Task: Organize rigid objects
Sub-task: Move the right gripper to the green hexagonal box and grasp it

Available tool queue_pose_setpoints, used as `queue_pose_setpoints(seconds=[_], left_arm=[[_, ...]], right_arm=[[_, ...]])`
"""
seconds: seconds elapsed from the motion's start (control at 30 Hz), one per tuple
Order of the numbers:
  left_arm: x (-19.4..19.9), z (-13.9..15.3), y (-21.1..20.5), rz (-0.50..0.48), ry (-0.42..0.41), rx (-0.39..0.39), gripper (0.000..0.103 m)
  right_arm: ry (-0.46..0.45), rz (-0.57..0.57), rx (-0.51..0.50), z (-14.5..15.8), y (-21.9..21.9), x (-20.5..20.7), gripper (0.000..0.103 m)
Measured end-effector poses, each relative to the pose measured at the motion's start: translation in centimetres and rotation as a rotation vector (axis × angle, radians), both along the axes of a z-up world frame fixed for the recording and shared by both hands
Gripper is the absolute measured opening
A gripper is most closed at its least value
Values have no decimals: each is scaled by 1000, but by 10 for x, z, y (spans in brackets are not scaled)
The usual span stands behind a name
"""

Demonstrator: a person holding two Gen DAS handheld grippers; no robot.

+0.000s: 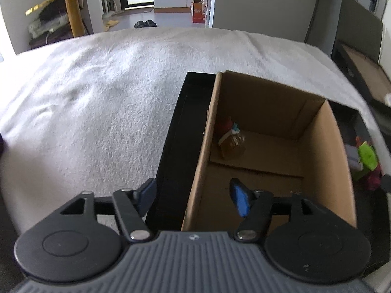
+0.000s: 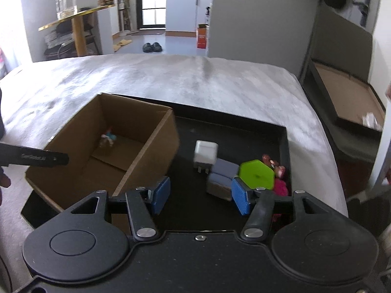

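Rigid objects are sitting in two places: one small brown figure (image 2: 108, 139) is already lying in the cardboard box (image 2: 146, 146), while the white charger (image 2: 205, 155), grey blocks (image 2: 222, 178), green hexagon (image 2: 255, 174) and red pieces (image 2: 278, 171) are waiting on the black tray (image 2: 244, 127). Ahead of the spread, empty right gripper (image 2: 200, 195) they are lying just beyond its fingers. Left gripper (image 1: 194, 196) is hanging spread and empty, straddling the box wall.

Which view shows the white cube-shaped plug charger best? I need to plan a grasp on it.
The right wrist view: the white cube-shaped plug charger stands in full sight on the black tray, prongs visible, just right of the cardboard box. The left wrist view does not show it; the box wall blocks that side.
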State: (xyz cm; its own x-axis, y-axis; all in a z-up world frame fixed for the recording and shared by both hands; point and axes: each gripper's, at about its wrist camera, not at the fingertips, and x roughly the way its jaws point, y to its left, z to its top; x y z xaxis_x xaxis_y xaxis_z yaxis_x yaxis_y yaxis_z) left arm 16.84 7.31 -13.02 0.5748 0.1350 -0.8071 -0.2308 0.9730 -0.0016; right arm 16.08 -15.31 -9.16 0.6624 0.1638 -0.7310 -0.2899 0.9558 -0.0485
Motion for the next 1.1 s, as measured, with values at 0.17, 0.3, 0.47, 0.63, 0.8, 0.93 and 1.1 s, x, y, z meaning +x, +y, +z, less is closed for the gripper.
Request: queue_pose_setpoints(seconds=[0.17,0.3,0.47,0.63,0.8,0.93,1.1], left_arm=[[-1,-4,-11,-6,21,73,73],[-5,-4,-15,5,30,110,75],[-5,-1,-17,26,31,145,78],[-1,2,-22,35,45,175,78],[3,4,-31,18,55,209,79],[6,6,-39,3,65,223,79],[11,7,-47,-20,66,248,79]], right_arm=[[13,-40,31,-17,-21,5,56],[17,-81,62,-29,-38,9,56],[-2,-116,81,-41,-58,17,56],[-20,-126,98,-54,-69,26,56],[-66,-143,151,-57,-80,30,56],[-83,-133,166,-59,-80,39,56],[-87,-148,215,-63,-81,52,63]])
